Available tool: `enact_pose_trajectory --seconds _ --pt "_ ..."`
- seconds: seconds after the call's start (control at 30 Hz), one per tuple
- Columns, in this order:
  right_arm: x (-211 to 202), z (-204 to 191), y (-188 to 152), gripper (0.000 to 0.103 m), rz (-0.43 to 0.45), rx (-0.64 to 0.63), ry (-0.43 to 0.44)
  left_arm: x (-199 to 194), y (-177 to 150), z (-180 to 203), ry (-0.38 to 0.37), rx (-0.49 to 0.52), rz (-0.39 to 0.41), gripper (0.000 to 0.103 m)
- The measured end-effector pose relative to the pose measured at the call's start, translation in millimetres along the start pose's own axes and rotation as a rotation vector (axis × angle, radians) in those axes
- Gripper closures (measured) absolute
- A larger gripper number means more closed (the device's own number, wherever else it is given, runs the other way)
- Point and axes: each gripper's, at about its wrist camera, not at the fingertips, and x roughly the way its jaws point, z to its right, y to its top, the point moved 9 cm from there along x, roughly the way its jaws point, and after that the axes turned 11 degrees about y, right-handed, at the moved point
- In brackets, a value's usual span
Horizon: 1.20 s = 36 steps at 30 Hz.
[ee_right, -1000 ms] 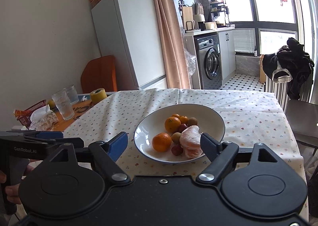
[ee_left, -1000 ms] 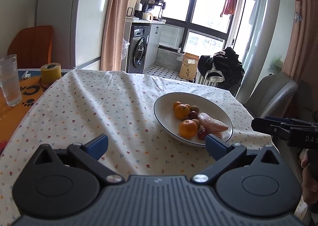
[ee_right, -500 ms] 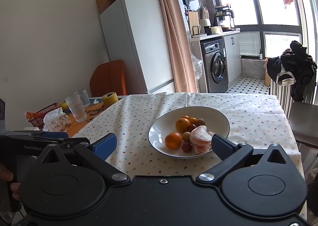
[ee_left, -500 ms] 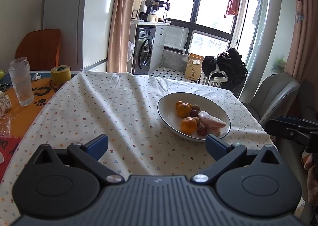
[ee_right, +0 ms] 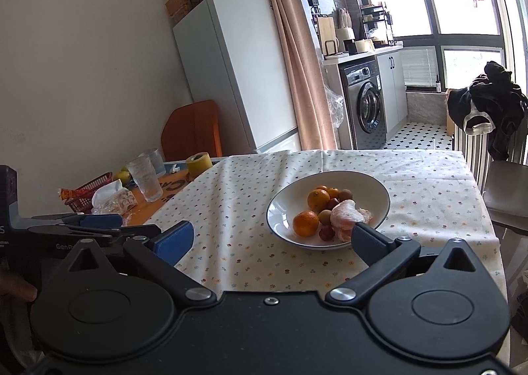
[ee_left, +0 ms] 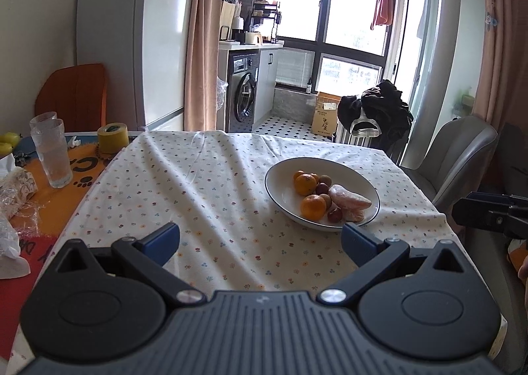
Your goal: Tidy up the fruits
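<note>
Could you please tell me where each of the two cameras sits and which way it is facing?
Left wrist: on the left gripper, facing across the table to the windows; right gripper at right edge.
Right wrist: on the right gripper, facing the fridge; left gripper at left.
Shared: the fruit bowl.

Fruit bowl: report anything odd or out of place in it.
In the bowl, one peeled citrus lies bare among whole oranges and small round fruits. Nothing spilled; the tablecloth is wrinkled.
</note>
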Motion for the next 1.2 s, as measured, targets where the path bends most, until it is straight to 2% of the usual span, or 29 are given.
enact_pose_trajectory --seconds 0.43,1.2 --pt "-12 -14 0 0.0 -0.028 -0.014 0.013 -11 0 -3 -0.017 0.002 -0.005 0.0" --pt "-16 -12 0 0.0 -0.03 -0.012 0.004 -19 0 0 -0.033 0.018 -0.015 0.0"
